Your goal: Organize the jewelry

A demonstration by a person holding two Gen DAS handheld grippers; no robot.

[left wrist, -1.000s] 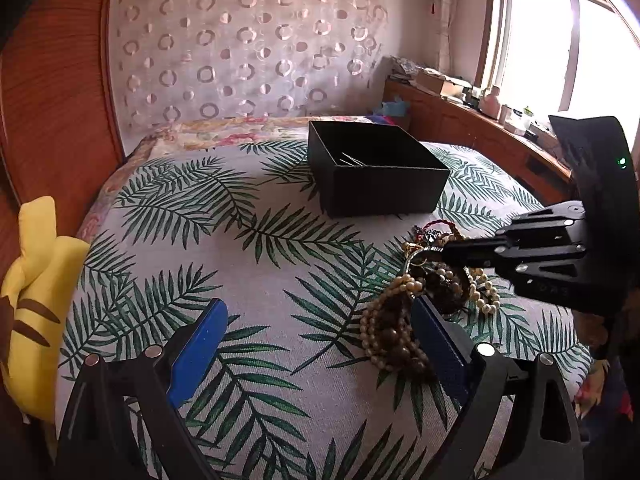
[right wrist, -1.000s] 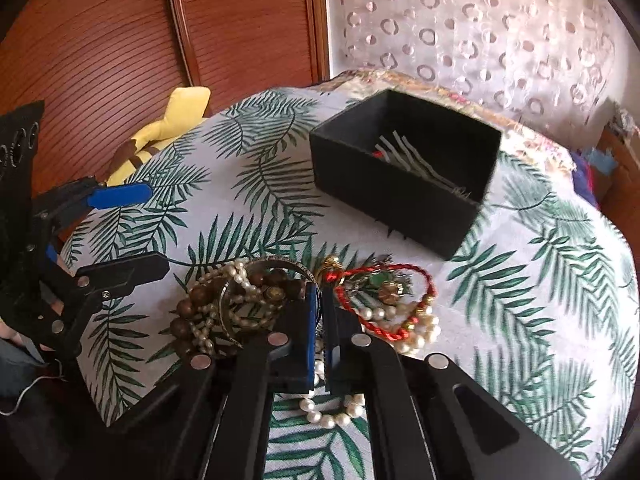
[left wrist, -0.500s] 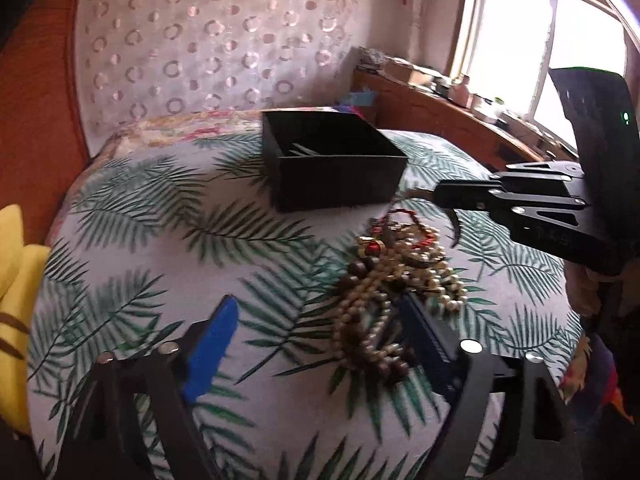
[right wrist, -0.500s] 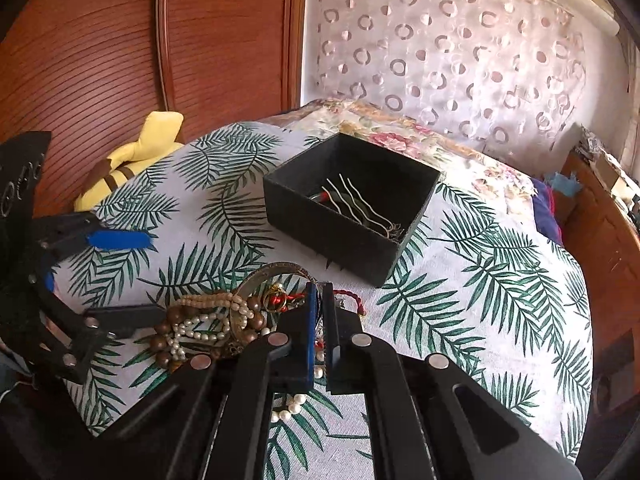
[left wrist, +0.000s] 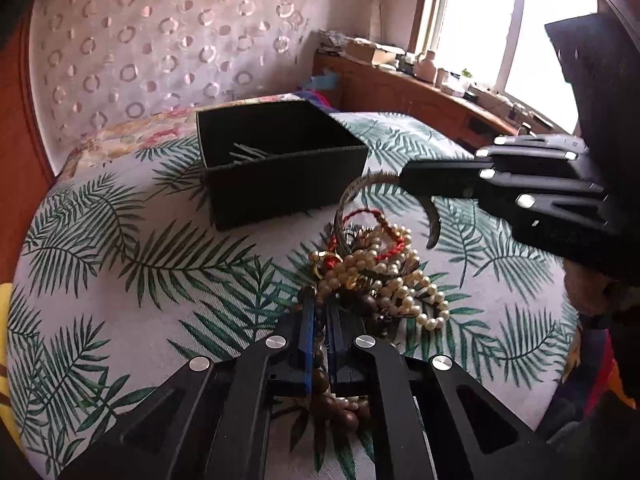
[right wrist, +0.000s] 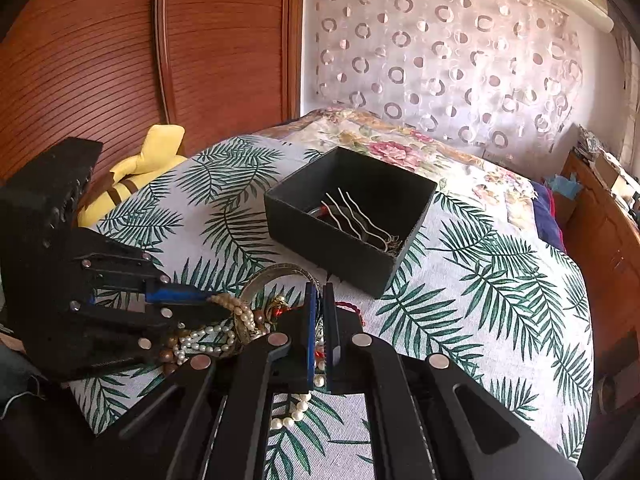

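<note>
A tangled pile of jewelry (left wrist: 372,268), with pearl strings, brown wooden beads and a red cord, lies on the palm-leaf cloth in front of a black open box (left wrist: 276,160). My right gripper (right wrist: 320,292) is shut on a metal bangle (left wrist: 352,196) and holds it lifted above the pile; the bangle also shows in the right wrist view (right wrist: 276,274). My left gripper (left wrist: 320,300) is shut on the brown wooden bead string (left wrist: 320,376) at the near side of the pile. The box (right wrist: 348,216) holds several metal hairpins (right wrist: 356,220).
A yellow plush toy (right wrist: 136,172) lies at the left edge of the bed by the wooden wardrobe. A wooden sideboard (left wrist: 424,96) with clutter runs under the window at the right. The flowered blanket (right wrist: 400,148) lies behind the box.
My left gripper has closed from wide open onto the wooden bead string. My right gripper has lifted the bangle higher, away from the pile, toward the box.
</note>
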